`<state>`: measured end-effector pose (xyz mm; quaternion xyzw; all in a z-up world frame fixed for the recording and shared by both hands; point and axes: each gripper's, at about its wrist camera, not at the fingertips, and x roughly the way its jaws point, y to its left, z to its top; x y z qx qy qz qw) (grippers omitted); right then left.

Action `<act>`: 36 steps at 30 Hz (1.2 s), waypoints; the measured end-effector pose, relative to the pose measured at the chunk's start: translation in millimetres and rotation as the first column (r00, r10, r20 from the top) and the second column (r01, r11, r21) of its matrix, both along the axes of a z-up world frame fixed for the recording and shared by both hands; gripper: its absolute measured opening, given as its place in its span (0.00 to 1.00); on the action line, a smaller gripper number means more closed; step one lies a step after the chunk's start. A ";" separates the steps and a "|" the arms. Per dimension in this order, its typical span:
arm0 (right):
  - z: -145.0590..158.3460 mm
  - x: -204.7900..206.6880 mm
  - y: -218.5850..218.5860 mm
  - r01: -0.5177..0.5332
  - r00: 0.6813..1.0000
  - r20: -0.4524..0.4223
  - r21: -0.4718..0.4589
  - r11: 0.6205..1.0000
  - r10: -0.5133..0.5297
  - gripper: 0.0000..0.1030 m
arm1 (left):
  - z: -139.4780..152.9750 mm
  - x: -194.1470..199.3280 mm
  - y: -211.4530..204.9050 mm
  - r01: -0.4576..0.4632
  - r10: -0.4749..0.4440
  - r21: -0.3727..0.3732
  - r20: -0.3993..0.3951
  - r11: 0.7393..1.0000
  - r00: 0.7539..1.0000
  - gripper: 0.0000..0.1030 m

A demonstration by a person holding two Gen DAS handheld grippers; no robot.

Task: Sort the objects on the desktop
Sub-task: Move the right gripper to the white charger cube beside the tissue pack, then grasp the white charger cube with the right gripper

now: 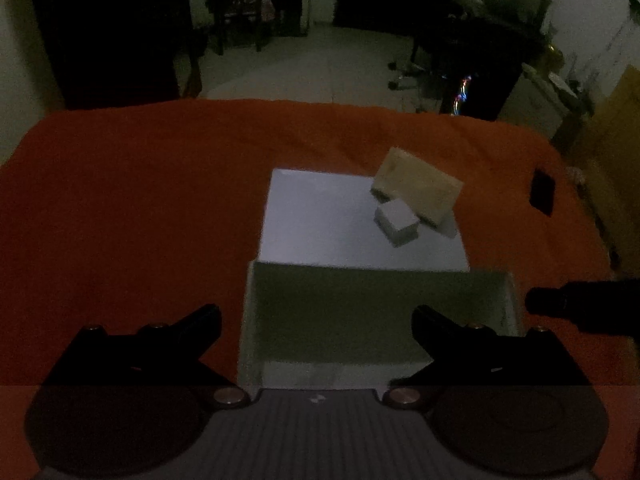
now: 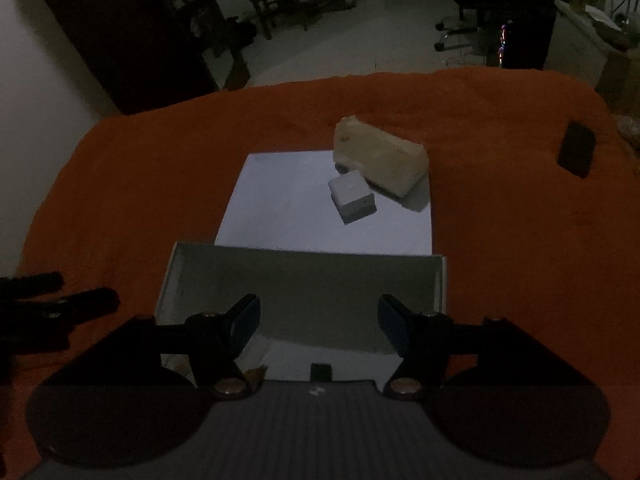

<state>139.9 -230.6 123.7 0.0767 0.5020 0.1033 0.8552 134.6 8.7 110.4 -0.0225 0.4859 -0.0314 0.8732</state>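
An open white box (image 1: pixel 376 312) (image 2: pixel 304 292) sits on the orange cloth, its lid (image 1: pixel 320 220) (image 2: pixel 288 200) lying flat behind it. On the lid rest a small white cube (image 1: pixel 398 220) (image 2: pixel 353 197) and a beige pouch (image 1: pixel 416 188) (image 2: pixel 380 156). My left gripper (image 1: pixel 316 316) is open and empty over the box's near left part. My right gripper (image 2: pixel 318 312) is open and empty over the box. A small dark item (image 2: pixel 321 370) lies inside the box at the near edge.
A black flat object (image 1: pixel 542 192) (image 2: pixel 576 148) lies on the cloth at the far right. The right gripper's finger (image 1: pixel 580 308) shows at the left view's right edge; the left gripper (image 2: pixel 52 300) shows at the right view's left. Chairs and dark furniture stand beyond the table.
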 end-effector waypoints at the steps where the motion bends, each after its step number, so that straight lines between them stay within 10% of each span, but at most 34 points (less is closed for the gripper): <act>1: -1.8 3.9 -2.3 0.011 1.000 0.002 0.003 1.000 -0.011 0.67 | -5.0 9.6 -6.0 0.013 -0.014 -0.005 -0.009 1.000 1.000 1.00; 11: -66.1 127.7 -1.0 -0.051 0.998 -0.047 -0.056 0.997 0.048 0.66 | -85.6 153.7 -61.9 0.164 -0.161 0.012 -0.110 0.986 0.981 0.98; 16: -104.1 182.3 -2.3 -0.042 0.997 -0.063 0.057 0.998 0.045 0.66 | -113.8 206.1 -31.7 0.101 -0.121 -0.131 -0.150 0.986 0.981 0.98; 36: -210.3 258.2 51.5 -0.246 0.964 -0.141 -0.150 0.958 0.225 0.69 | -129.7 200.8 17.3 0.180 -0.189 -0.152 -0.052 0.972 0.980 1.00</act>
